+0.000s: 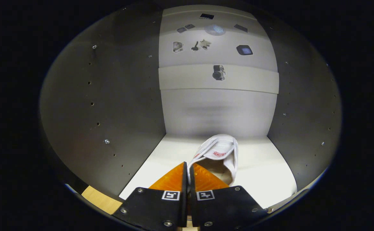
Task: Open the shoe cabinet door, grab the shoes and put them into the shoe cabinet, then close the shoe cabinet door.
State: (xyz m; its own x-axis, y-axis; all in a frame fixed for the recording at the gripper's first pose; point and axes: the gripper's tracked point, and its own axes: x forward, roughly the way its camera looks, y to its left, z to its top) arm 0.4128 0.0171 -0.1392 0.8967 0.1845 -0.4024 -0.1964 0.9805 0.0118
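A white shoe (220,153) with a red mark on its tongue lies toe-away inside the shoe cabinet, on or just above its white bottom shelf (264,173). My gripper (188,165) is shut on the shoe, pinching the left rim of its opening between the two fingers. The shoe's heel end sits right at the fingertips and its toe points toward the cabinet's back panel (219,112). Whether the sole rests on the shelf I cannot tell.
Dark side walls with rows of small holes stand close on the left (116,106) and right (302,112). Above the pale back panel are several small stickers and a round vent (215,29). A light wooden strip (100,199) shows beneath the cabinet's front left corner.
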